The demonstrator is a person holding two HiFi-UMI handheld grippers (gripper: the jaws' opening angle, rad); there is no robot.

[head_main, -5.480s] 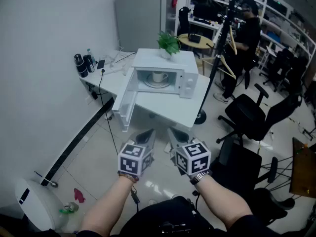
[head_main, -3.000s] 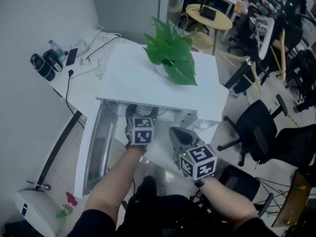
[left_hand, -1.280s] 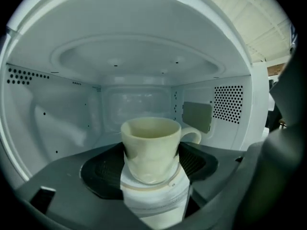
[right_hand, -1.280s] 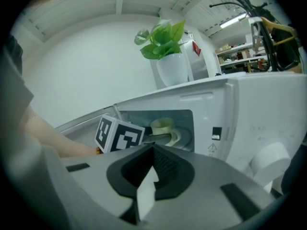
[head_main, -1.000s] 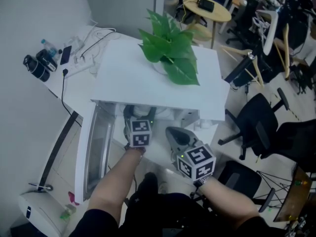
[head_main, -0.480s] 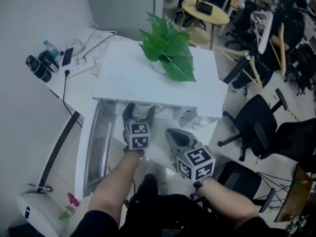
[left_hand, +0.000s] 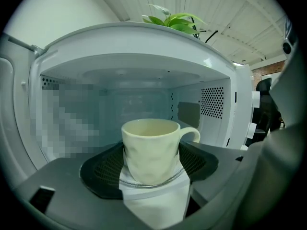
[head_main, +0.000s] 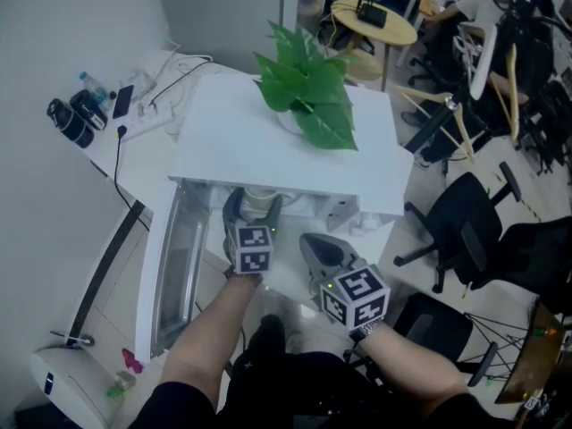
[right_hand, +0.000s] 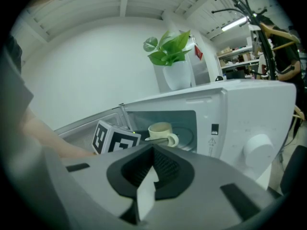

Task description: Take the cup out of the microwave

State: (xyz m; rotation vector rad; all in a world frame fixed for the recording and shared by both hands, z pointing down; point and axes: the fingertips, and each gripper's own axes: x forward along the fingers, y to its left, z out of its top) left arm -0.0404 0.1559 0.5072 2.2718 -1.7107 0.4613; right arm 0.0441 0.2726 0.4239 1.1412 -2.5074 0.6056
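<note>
A cream cup (left_hand: 153,150) with its handle to the right stands upright between the dark pads of my left gripper (left_hand: 152,172), which is shut on its sides. Behind it is the cavity of the white microwave (left_hand: 225,104). From the head view the left gripper (head_main: 253,206) reaches into the microwave's (head_main: 259,150) mouth, and the cup's rim (head_main: 258,200) shows between its jaws. The right gripper view shows the cup (right_hand: 160,131) just inside the opening. My right gripper (head_main: 315,244) hangs in front of the microwave, to the right, shut and holding nothing.
The microwave door (head_main: 170,257) stands swung open to the left. A potted plant (head_main: 308,105) sits on top of the microwave. Bottles (head_main: 76,119) and cables (head_main: 161,114) lie on the table behind. Black office chairs (head_main: 465,222) stand to the right.
I have walked up to the microwave, and my left gripper has gone into its opening. Over the last second the cup's rim has come into sight between the left jaws; the right gripper stays put.
</note>
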